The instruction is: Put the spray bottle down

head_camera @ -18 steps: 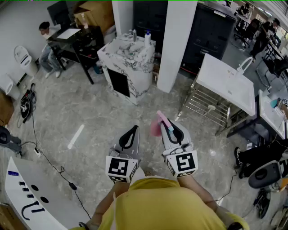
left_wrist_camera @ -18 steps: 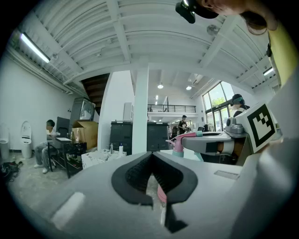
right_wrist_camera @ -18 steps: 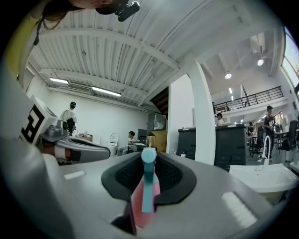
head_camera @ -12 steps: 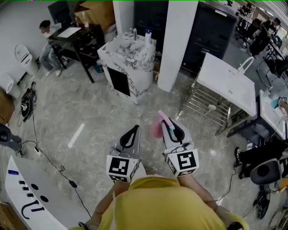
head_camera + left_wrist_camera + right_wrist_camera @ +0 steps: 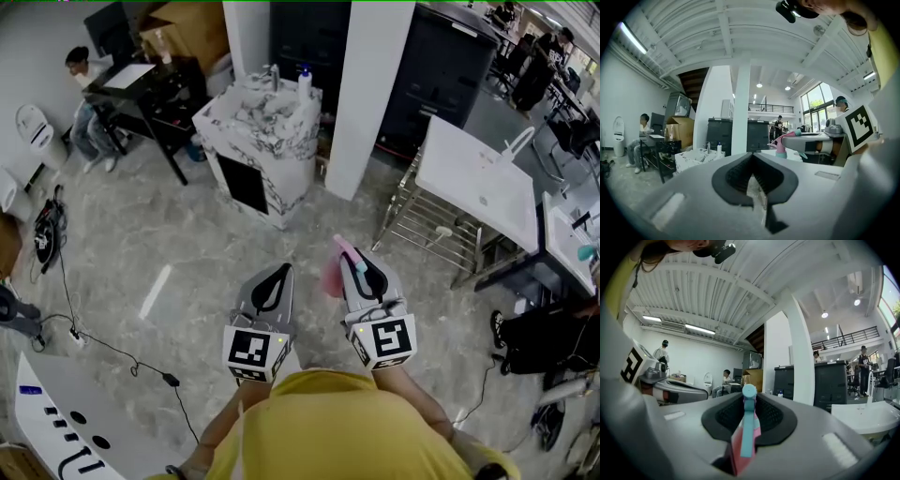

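Observation:
A pink spray bottle with a teal trigger is held in my right gripper, whose jaws are shut on its head, so the body hangs to the left of the jaws. In the right gripper view the spray bottle's teal nozzle sticks up between the black pads. My left gripper is level beside it, shut and empty. From the left gripper view the spray bottle shows at the right, beyond the shut left gripper. Both grippers are high above the grey floor.
Ahead stands a marble-patterned counter with bottles on top, then a white pillar. A white table over a metal rack is at the right. A person sits at a dark desk far left. Cables trail across the floor.
The room has slid slightly down and left in the head view. Both grippers keep the same pose, and the spray bottle stays gripped.

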Tool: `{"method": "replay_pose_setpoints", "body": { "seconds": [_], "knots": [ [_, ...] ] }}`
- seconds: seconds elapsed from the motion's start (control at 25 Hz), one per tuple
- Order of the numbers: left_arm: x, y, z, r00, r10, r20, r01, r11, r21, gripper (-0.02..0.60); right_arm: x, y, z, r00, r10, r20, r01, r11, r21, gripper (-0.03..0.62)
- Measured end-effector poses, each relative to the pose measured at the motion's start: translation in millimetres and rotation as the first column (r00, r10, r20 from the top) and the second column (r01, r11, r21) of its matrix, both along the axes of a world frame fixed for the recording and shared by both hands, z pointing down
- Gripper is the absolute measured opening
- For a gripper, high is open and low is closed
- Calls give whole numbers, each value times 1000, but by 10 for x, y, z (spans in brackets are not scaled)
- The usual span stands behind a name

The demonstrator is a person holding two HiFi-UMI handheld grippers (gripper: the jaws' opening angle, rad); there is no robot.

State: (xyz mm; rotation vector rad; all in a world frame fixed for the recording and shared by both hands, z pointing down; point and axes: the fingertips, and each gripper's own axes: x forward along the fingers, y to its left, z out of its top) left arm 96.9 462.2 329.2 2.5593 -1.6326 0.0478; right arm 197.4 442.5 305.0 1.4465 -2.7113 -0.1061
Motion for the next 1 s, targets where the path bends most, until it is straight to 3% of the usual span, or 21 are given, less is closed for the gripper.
{"method": "replay_pose_setpoints", "body": {
  "seconds": [0.48, 1.0],
  "knots": [
    [-922, -1606, -90, 998, 63, 28, -64, 998, 22, -2, -849, -1555, -71, 998, 56, 6, -56, 998, 7, 63],
    [-1280, -2377, 160, 990, 139, -17, -139, 990, -16, -2, -1286, -2283, 105, 995, 102, -24, -102, 995, -12, 63]
  ]
}}
